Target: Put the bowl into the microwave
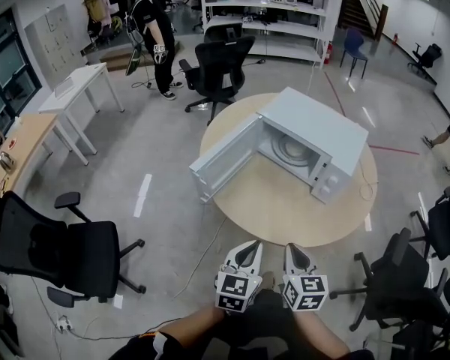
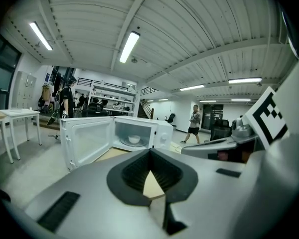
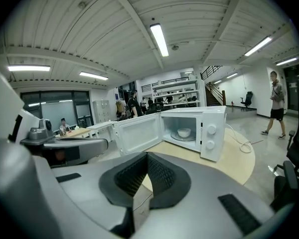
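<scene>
A white microwave (image 1: 319, 130) stands on a round wooden table (image 1: 285, 208) with its door (image 1: 223, 158) swung wide open to the left. A small white bowl (image 1: 291, 150) sits inside on the turntable; it also shows as the bowl (image 2: 134, 139) and bowl (image 3: 184, 132) in the gripper views. My left gripper (image 1: 248, 246) and right gripper (image 1: 295, 249) hang side by side close to my body, short of the table's near edge. Both are shut with nothing between the jaws, as seen at the left gripper (image 2: 149, 154) and right gripper (image 3: 146, 156).
Black office chairs stand at my left (image 1: 67, 253), behind the table (image 1: 221, 66) and at the right (image 1: 439, 231). A white desk (image 1: 79, 88) and shelves (image 1: 270, 6) are farther back. A person (image 1: 154, 36) stands at the back; the microwave's cable (image 1: 367, 187) lies on the table.
</scene>
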{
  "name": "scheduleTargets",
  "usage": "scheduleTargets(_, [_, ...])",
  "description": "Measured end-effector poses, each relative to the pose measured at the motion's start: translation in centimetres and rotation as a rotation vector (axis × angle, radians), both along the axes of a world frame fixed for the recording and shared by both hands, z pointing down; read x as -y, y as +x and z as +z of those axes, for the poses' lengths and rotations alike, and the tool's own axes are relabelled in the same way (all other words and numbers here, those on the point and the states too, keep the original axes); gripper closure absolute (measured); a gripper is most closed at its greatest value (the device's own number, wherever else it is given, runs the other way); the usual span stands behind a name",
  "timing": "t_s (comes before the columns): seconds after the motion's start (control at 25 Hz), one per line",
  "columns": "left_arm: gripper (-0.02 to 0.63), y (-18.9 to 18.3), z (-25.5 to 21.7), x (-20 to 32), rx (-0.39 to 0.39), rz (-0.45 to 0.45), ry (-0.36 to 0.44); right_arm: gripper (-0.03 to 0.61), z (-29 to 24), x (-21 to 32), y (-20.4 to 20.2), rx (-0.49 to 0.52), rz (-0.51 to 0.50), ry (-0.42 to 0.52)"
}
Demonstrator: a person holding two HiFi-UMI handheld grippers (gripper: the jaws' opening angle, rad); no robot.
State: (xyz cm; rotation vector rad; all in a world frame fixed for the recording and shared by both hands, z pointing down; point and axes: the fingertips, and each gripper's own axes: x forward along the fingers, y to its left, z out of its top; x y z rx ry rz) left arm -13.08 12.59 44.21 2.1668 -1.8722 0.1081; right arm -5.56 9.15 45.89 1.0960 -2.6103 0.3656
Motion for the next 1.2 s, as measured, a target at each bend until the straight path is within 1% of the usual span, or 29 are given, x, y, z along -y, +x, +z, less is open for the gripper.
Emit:
scheduleTargets(0.2, [0.568, 0.9, -0.6, -1.4, -0.008, -0.016, 0.000, 0.561, -0.8, -1.1, 0.6, -0.004, -0.030, 0.013])
scheduleTargets(0.44, [0.568, 3.0, -0.8, -2.1, -0.009, -0.071, 0.003, 0.561, -1.4, -1.8, 2.3, -0.019, -0.108, 0.047])
scheduleTargets(0.6, [0.568, 6.0, -1.2, -2.8, -0.011, -0.116, 0.007, 0.561, -1.9, -2.5, 4.9, -0.027, -0.165, 0.057])
scheduleTargets(0.76, [0.568, 9.8, -1.3, -3.8, -0.002, -0.158, 0.007, 0.561, -1.7, -3.4, 8.7, -0.034, -0.212, 0.053])
scheduleTargets(0.96, [0.568, 13.5, -0.3, -5.7, 0.009, -0.221, -0.011, 0.561, -0.8, -4.4, 12.6, -0.033, -0.259, 0.043])
scheduleTargets(1.2, [0.568, 17.2, 1.5, -8.5, -0.002, -0.285, -0.046, 0.561, 0.2, -6.7, 15.8, -0.042, -0.323, 0.028])
